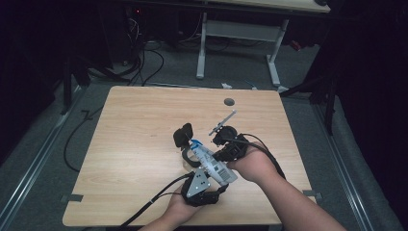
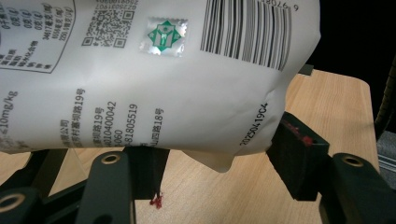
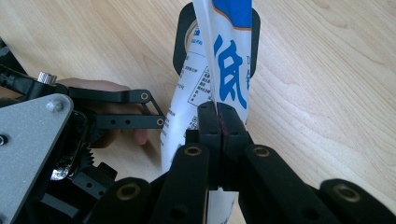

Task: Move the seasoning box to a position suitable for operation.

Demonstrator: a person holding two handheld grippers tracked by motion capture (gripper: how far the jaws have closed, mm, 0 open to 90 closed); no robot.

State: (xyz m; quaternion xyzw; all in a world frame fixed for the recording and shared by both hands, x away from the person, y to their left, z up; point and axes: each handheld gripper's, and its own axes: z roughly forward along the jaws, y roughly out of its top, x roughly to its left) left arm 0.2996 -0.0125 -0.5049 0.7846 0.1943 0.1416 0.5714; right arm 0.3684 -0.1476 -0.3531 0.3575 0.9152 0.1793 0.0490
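Just below the middle of the high view, a white plastic pouch with blue print and a barcode (image 1: 210, 162) hangs above the light wooden tabletop (image 1: 134, 144) between both hands. The right claw (image 3: 218, 122) is pinched tight on the pouch's thin edge. The left claw (image 2: 219, 163) stands fairly wide beneath the pouch, pads (image 2: 294, 158) apart from it, just beside its lower edge

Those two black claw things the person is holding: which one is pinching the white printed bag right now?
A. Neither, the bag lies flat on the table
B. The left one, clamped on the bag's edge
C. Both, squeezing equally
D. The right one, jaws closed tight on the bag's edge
D: in the right gripper view the right gripper has its jaws pressed together on the bag, while the left gripper stands open around it.
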